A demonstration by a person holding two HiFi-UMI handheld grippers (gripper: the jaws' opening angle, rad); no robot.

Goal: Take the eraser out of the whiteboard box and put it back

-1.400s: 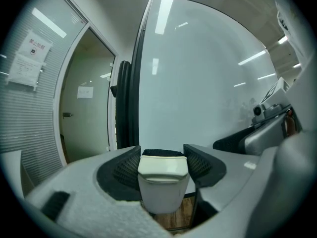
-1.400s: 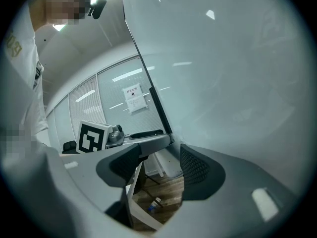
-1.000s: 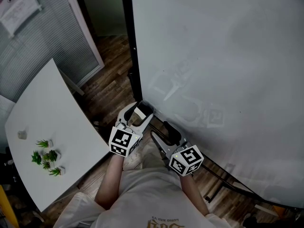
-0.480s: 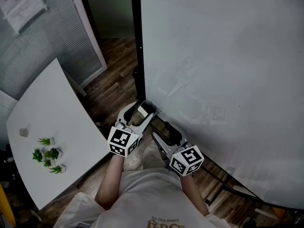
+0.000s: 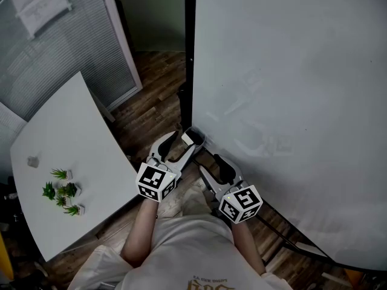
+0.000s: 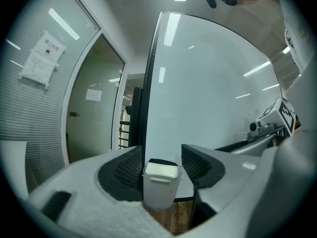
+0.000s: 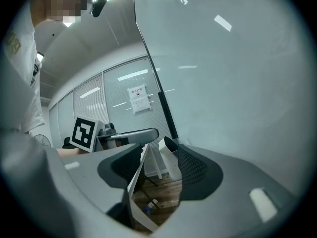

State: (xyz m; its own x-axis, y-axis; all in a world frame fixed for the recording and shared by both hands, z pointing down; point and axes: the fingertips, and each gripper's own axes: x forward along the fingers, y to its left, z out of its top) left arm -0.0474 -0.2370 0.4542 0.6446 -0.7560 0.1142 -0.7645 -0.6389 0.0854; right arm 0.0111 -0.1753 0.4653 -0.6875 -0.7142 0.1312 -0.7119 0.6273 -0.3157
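Observation:
The whiteboard box (image 5: pixel 193 138) is a small white container at the whiteboard's (image 5: pixel 290 101) lower left corner. In the left gripper view the box (image 6: pixel 159 190) shows a pale cap on top, probably the eraser (image 6: pixel 161 170), with a dark edge behind it. My left gripper (image 5: pixel 183 142) reaches around the box. Its jaws have just been closing and stand open; the box lies against the left pad (image 6: pixel 124 170), with a gap to the right one. My right gripper (image 5: pixel 210 165) hovers just right of it, open and empty, its jaws also having just narrowed. Beyond its right pad shows the box (image 7: pixel 168 160).
A white table (image 5: pixel 66 144) with small green plants (image 5: pixel 60 193) stands to the left. Behind it is a glass partition with blinds (image 5: pixel 72 53). Below is wooden floor (image 5: pixel 151 110), and the board's dark frame post (image 5: pixel 190 53) rises above the box.
The left gripper has edged forward and up beside the box, which stays between its jaws. The right gripper has barely moved. The head view has swung a little, shifting the scene to the right.

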